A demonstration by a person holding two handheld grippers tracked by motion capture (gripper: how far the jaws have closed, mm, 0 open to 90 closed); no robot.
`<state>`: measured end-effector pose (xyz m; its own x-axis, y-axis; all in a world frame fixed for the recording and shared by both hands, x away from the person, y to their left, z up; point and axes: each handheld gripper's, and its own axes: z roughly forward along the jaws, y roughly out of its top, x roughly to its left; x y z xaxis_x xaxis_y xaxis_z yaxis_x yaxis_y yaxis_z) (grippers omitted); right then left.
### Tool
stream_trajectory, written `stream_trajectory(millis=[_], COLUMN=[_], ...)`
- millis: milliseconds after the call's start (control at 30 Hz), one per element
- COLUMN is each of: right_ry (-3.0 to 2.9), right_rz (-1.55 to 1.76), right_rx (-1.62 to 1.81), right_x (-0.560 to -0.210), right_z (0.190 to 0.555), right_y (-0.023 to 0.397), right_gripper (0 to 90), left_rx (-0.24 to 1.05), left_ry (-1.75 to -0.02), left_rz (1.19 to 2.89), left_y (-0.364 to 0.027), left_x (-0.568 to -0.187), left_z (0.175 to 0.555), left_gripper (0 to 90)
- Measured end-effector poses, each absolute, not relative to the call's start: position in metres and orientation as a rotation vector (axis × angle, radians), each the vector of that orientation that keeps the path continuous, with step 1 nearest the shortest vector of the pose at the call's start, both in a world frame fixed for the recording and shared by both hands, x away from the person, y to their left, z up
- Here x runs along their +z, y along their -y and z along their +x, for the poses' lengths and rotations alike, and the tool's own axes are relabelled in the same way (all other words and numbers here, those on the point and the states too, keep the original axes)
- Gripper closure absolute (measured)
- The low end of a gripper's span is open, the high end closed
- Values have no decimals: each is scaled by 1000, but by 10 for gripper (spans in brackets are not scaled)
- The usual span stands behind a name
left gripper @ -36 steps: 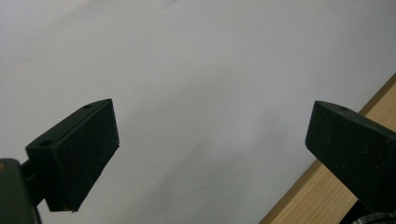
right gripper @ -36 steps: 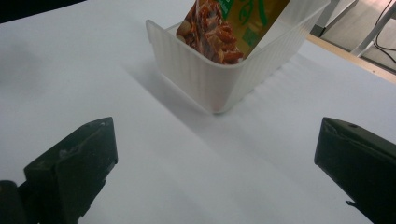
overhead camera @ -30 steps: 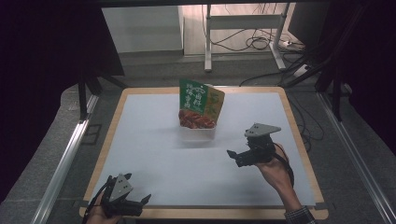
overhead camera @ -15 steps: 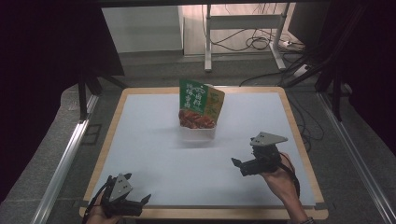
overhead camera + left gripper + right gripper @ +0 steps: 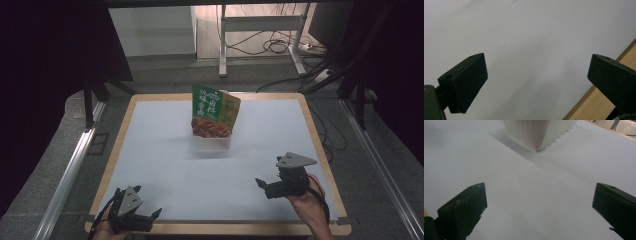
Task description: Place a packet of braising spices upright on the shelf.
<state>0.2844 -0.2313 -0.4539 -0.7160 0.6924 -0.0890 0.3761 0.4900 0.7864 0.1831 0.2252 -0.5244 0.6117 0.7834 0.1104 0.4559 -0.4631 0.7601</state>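
Observation:
Two green food packets (image 5: 215,111) stand upright in a white ribbed tub (image 5: 212,144) at the back middle of the white table top (image 5: 165,165). The tub's lower wall (image 5: 536,132) shows ahead in the right gripper view. My right gripper (image 5: 263,187) hovers near the front right, pointing left, well short of the tub. Its jaws stand wide apart with nothing between them (image 5: 540,185). My left gripper (image 5: 147,201) rests at the front left corner, open and empty (image 5: 537,57), over bare white surface.
A wooden rim (image 5: 320,150) frames the table, and it also shows by the left gripper's jaw (image 5: 599,105). Metal rails (image 5: 65,175) run along both sides. Beyond the far edge are a desk frame and cables (image 5: 270,45) on the floor.
My right gripper has drawn back toward the near edge and slightly right, away from the tub. The left gripper and the packets have stayed put.

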Motion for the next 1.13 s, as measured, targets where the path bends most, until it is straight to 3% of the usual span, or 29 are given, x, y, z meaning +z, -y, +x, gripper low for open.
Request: stream_trajectory(millis=[1133], right_ry=[-2308], right_rz=[1067], right_rx=[1190], right_x=[-488], right_z=[242], right_y=[292], right_gripper=[0], left_rx=[582], left_ry=[-992], left_rz=[2111], left_y=[-227], left_x=[-524], left_z=[185], left_gripper=[25])
